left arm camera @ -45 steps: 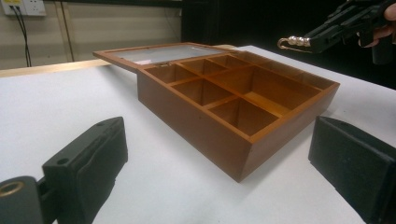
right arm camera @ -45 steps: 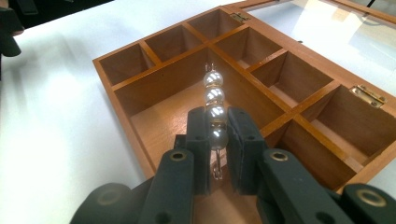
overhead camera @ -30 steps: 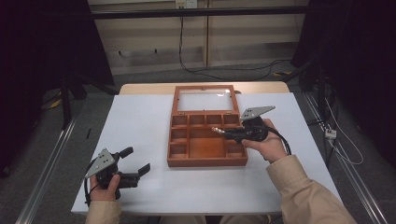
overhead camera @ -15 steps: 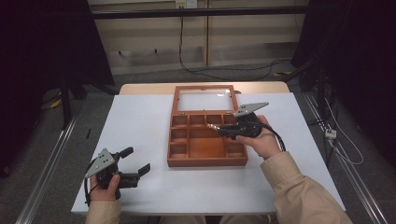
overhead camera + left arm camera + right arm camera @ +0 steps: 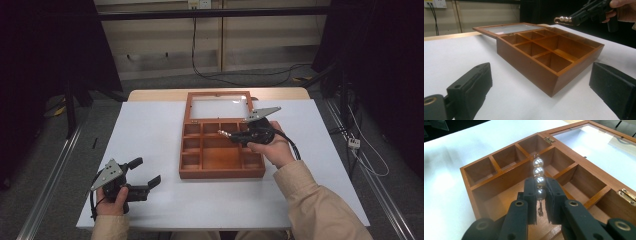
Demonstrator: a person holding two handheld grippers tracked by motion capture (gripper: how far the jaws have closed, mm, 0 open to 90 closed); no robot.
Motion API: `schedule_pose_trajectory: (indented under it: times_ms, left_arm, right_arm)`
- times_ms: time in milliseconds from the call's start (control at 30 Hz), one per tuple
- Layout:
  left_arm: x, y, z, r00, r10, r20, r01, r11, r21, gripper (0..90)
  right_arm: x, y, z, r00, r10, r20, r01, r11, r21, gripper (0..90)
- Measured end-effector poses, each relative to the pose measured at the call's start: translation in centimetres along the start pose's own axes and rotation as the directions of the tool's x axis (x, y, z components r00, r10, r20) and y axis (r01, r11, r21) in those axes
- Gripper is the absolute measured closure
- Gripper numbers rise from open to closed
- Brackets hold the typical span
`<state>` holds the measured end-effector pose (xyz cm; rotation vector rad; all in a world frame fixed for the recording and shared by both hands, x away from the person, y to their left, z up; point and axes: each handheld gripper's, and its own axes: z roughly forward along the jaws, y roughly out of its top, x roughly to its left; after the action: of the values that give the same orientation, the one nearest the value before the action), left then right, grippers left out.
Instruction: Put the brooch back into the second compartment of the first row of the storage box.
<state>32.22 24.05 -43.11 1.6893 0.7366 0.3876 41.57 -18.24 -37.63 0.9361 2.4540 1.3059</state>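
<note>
Pearl piece over box, placing step.
R gripper [image 5: 540, 195] clamped on pearl string [image 5: 538, 178], wooden box [image 5: 221, 155] just below tips; lower into one compartment before release, avoid dividers. L gripper [image 5: 145, 172] open, idle on bench [image 5: 150, 130].

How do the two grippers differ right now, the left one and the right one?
The left gripper has its jaws spread wide with nothing between them, while the right gripper is clamped on a string of pearl beads. The left gripper sits low at the near left part of the white table, apart from the wooden box; the right gripper is held up over the box's compartments. Both are black, hand-held, and carry a grey three-cornered plate.
</note>
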Motion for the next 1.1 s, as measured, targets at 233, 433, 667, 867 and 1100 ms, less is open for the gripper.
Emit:
schedule_pose_trajectory:
  times_ms: [233,433,667,867,1100]
  left_arm:
    - [0.1,0.0,0.0,1.0,0.0,0.001,0.0,1.0,0.0,4.5]
    - [0.0,0.0,0.1,1.0,-0.004,0.003,0.004,1.0,0.004,4.5]
    - [0.1,0.0,0.1,1.0,-0.002,0.007,0.002,1.0,0.009,4.5]
    - [0.1,0.0,0.1,1.0,0.003,0.008,-0.003,1.0,0.009,4.5]
    - [0.1,0.0,0.2,1.0,0.001,0.009,-0.001,0.9999,0.01,4.5]
  right_arm:
    - [-0.2,0.1,0.5,1.0,0.004,0.004,-0.004,1.0,0.003,80.6]
    - [-0.2,0.3,0.9,1.0,0.005,0.004,-0.005,1.0,0.005,80.6]
    - [-0.5,0.3,1.3,0.9998,0.018,0.003,-0.018,1.0,0.002,80.6]
    - [-0.7,0.3,1.6,0.9996,0.026,0.013,-0.026,1.0,-0.003,80.6]
    - [-0.8,0.9,1.8,0.9997,0.019,0.017,-0.019,1.0,0.0,80.6]
